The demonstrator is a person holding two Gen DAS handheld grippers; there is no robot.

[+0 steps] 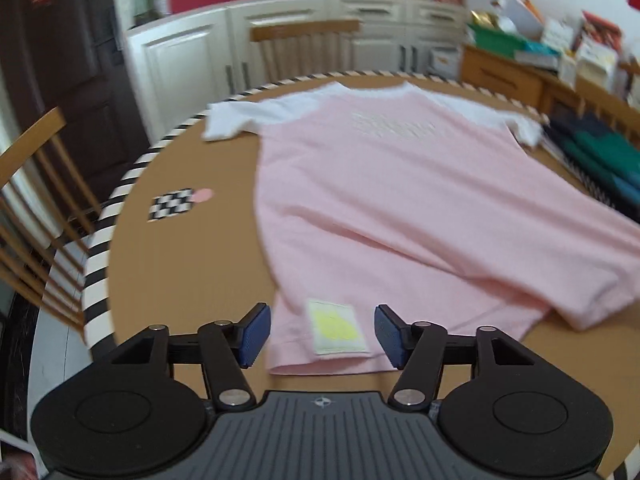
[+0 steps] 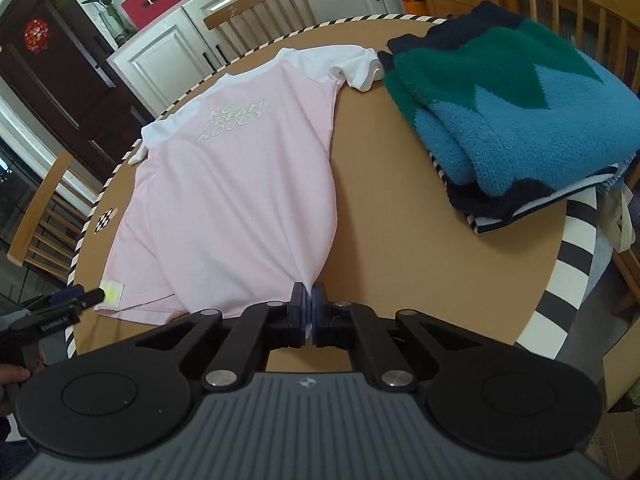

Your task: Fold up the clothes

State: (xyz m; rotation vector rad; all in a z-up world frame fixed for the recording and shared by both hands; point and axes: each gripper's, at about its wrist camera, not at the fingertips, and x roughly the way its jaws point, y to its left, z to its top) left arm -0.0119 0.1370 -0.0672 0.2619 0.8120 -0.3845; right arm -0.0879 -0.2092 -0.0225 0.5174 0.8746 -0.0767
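A pink T-shirt (image 1: 400, 200) with white sleeves lies flat, back side up, on the round brown table (image 1: 192, 280). It also shows in the right wrist view (image 2: 224, 200) with white lettering. My left gripper (image 1: 323, 334) is open, its jaws on either side of the hem's left corner with the yellow-white label (image 1: 338, 328). My right gripper (image 2: 308, 312) is shut on the hem's right corner, which is bunched between the pads. The left gripper (image 2: 86, 298) shows at the left edge of the right wrist view.
A stack of folded clothes topped by a blue-green fuzzy sweater (image 2: 504, 100) sits at the table's right side. A checkered marker (image 1: 172, 204) lies left of the shirt. Wooden chairs (image 1: 36, 200) stand around the table; white cabinets (image 1: 192, 52) are behind.
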